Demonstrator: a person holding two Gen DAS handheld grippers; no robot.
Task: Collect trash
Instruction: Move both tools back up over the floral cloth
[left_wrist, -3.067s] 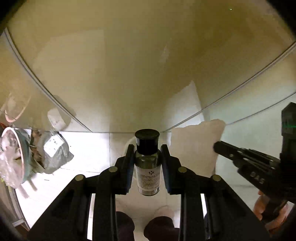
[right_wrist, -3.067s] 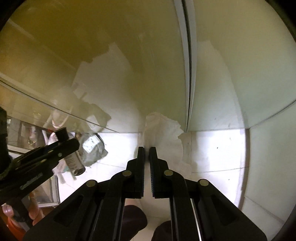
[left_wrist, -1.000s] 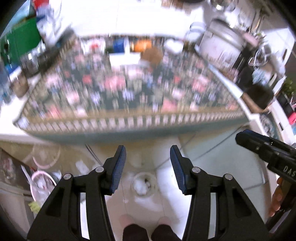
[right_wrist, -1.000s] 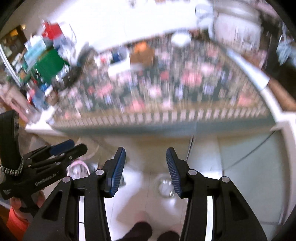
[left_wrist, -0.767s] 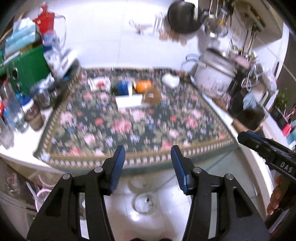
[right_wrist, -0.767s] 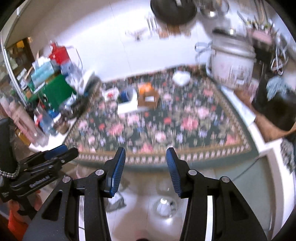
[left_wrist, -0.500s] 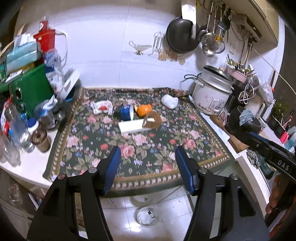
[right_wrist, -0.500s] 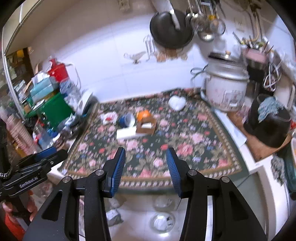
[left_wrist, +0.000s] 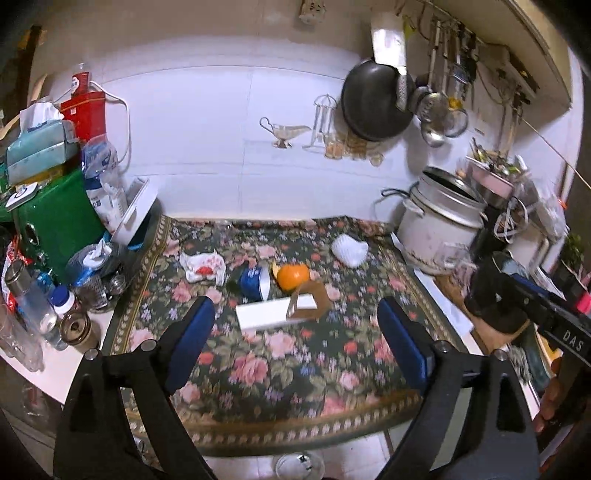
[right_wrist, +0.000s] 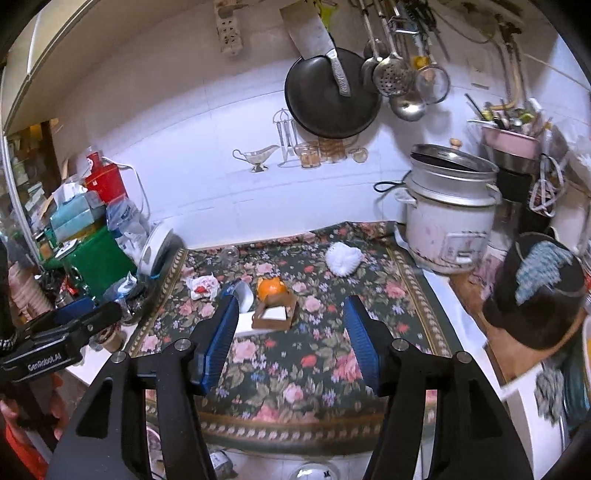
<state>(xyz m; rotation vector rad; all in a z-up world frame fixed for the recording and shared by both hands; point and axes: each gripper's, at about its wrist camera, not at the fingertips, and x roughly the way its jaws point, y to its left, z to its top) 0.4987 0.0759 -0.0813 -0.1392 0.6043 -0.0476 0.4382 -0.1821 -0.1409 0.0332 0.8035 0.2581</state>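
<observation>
While both jaws have just been opening, left gripper (left_wrist: 295, 325) & right gripper (right_wrist: 290, 332) hang spread, empty. Beyond, on floral mat (left_wrist: 280, 358): orange (left_wrist: 293, 276), white box (left_wrist: 263, 314), crumpled wrapper (left_wrist: 203, 266).

Floor container (left_wrist: 299, 466) — cut off below
</observation>
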